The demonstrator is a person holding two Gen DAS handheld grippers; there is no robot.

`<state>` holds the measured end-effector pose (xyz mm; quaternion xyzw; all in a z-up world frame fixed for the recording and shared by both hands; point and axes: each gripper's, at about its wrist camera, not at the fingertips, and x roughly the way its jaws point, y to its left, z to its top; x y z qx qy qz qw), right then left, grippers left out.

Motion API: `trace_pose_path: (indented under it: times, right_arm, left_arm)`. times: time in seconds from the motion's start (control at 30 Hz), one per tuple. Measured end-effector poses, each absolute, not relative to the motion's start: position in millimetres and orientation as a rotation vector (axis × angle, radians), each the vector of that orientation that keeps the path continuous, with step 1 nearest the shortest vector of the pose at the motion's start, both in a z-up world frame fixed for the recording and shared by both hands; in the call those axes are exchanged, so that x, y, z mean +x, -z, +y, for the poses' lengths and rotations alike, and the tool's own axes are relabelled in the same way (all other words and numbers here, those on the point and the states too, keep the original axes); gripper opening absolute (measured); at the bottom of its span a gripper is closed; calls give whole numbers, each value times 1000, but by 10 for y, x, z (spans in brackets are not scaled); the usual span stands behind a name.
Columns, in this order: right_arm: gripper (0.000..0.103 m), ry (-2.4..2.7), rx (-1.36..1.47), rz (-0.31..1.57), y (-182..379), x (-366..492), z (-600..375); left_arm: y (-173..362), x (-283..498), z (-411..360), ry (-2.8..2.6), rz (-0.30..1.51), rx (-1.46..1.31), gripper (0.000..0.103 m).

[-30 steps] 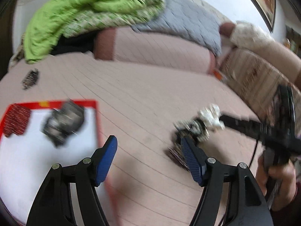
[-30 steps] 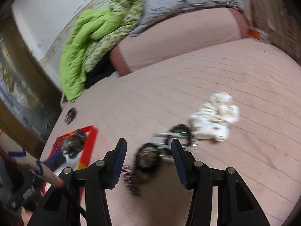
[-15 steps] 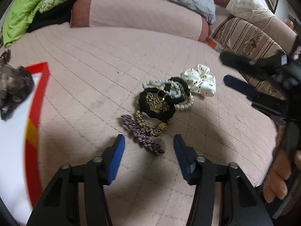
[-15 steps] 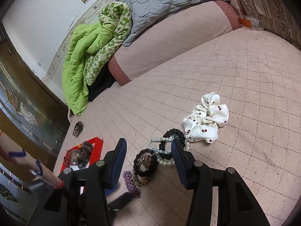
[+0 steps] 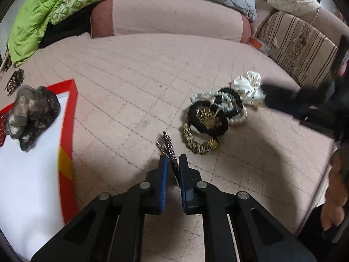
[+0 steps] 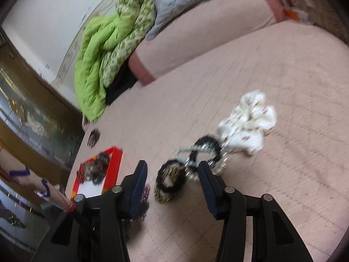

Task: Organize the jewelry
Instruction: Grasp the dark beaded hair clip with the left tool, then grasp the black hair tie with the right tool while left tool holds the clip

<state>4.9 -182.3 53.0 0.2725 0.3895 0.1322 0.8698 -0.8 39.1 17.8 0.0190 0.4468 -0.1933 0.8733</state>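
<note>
Tray [image 5: 72,118] with red rim well to the left of the left gripper [image 5: 172,163], already carrying a dark scrunchie [image 5: 32,113]. Jaws clamped on a beaded hair clip [image 5: 169,147], long axis straight ahead, tip away. Coming move, probably: carry leftward to tray. Further right, ahead of right gripper [image 6: 172,174], jaws apart: tangled pile [image 6: 189,166], white scrunchie [image 6: 248,124].

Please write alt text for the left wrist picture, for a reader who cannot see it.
The left gripper is shut on a purple hair clip, seen above a pink quilted bed. To its right lies a pile of accessories: a black scrunchie, a pearl bracelet and a white dotted scrunchie. On the left, a red-edged tray holds a dark scrunchie.
</note>
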Motion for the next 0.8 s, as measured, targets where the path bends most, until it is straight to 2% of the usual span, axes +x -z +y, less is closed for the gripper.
trace_pose_path:
  times: [0.03,0.27,0.47,0.5,0.57,0.6,0.8]
  right_arm:
    - [24,-282,531,849,-494,88,-1749]
    - [24,-255,503,949,-258,244,-1618]
    - [25,-235,455,947,-242,300,-1542]
    - [25,-232,455,952,-228,310,-1541]
    - [28,-207,456,971,-188,329,-1572]
    - [28,-202,470,979,-166,334,-1595]
    - [32,-214,533,1004,-74,360,-1624]
  left_arm:
    - [-202,-10,395,411,923,32,10]
    - [-248,9,397,443,896,18,10]
    - [-184,76,393,419,919,15,11]
    - [-171,83,384,421,922,17,13]
    - [-158,83,371,403,926,23,38]
    - [-169,73,380,399,917,16,41]
    - [-133,110,388,396,932,16,42]
